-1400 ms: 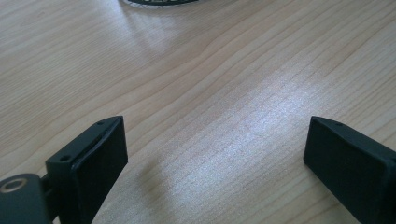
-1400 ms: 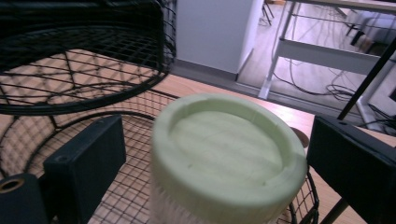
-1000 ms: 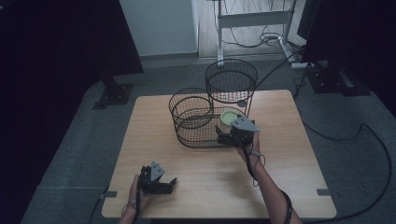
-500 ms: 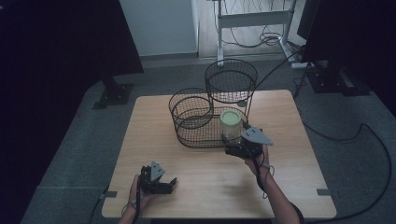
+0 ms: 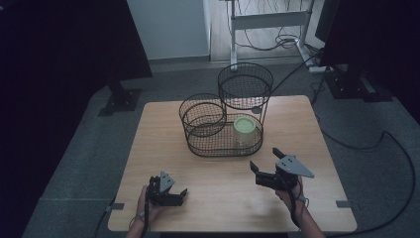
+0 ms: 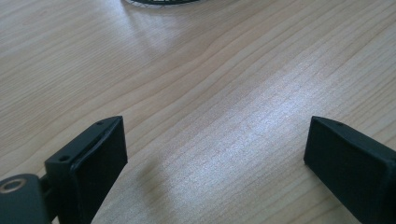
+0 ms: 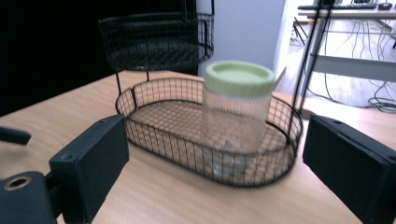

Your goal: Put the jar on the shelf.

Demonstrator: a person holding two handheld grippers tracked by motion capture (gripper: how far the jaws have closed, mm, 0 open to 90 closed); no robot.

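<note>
jar (image 7: 237, 112) with green lid, standing upright in the low oval tray of the wire basket (image 5: 198, 144), at its right end, touching nothing else. right gripper (image 5: 265, 163) just short of the basket, jaws spread wide, empty, aimed at the jar. left gripper (image 5: 171, 194) resting low on the table (image 5: 317, 148) near the front edge, jaws spread too, nothing between them. probably best to keep the right gripper level, clear the basket rim, avoid nudging the wire. no brand, label or writing readable anywhere.
</note>
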